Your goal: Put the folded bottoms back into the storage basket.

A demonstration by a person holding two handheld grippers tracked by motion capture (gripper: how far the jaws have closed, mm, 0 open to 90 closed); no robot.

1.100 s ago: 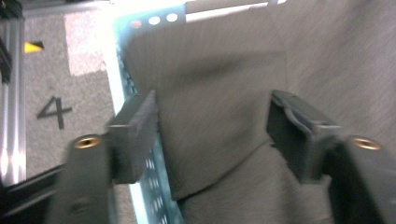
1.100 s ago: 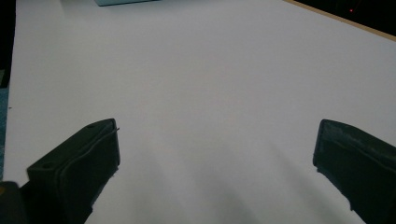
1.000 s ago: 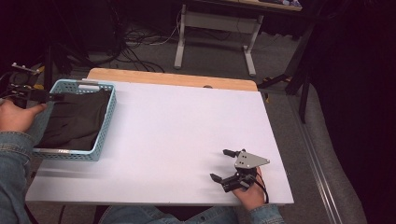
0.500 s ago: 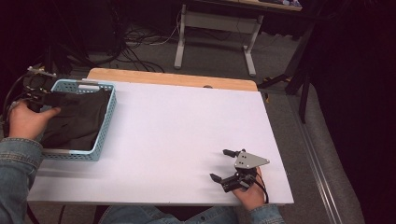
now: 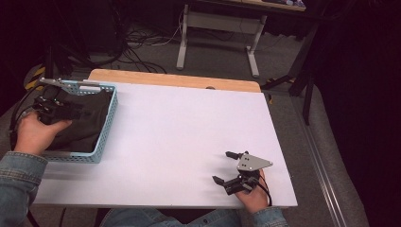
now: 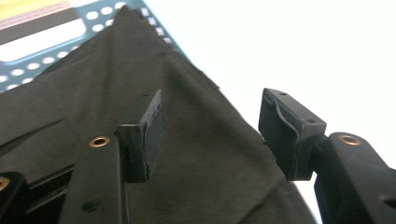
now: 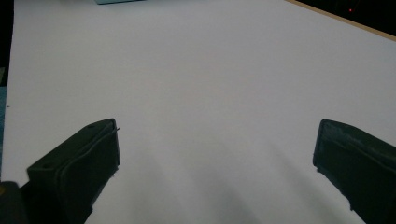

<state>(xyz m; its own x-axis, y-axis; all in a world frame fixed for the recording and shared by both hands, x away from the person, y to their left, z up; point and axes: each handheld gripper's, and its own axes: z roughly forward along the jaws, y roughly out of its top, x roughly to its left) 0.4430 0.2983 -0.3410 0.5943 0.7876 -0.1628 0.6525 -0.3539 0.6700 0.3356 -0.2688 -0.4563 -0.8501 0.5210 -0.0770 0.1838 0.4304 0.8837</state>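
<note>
Over at the left edge of the table, the person's left hand [image 5: 33, 135] reaches in above the light-blue perforated basket [image 5: 105, 126], its denim-sleeved forearm coming up from the lower corner. The left gripper [image 5: 80, 113] lies roughly level over the dark cloth [image 5: 87, 125] that fills the basket. Its jaws have just been closing and stand part-way apart; in the left gripper view a raised fold of the cloth [image 6: 196, 154] runs up between the black pads [image 6: 152, 126], but they don't press on it yet. The fabric looks matte with a fine weave, and rises to a soft peak against the basket's plastic wall [image 6: 56, 51], which is punched with round holes.

Near the front right corner, the right hand [image 5: 253, 196] rests on the smooth white tabletop [image 5: 189, 127], wrist low. The right gripper [image 5: 224, 166] points leftward across the table, a grey three-cornered plate on top, jaws spread wide with nothing between them but bare tabletop [image 7: 210, 93].
</note>
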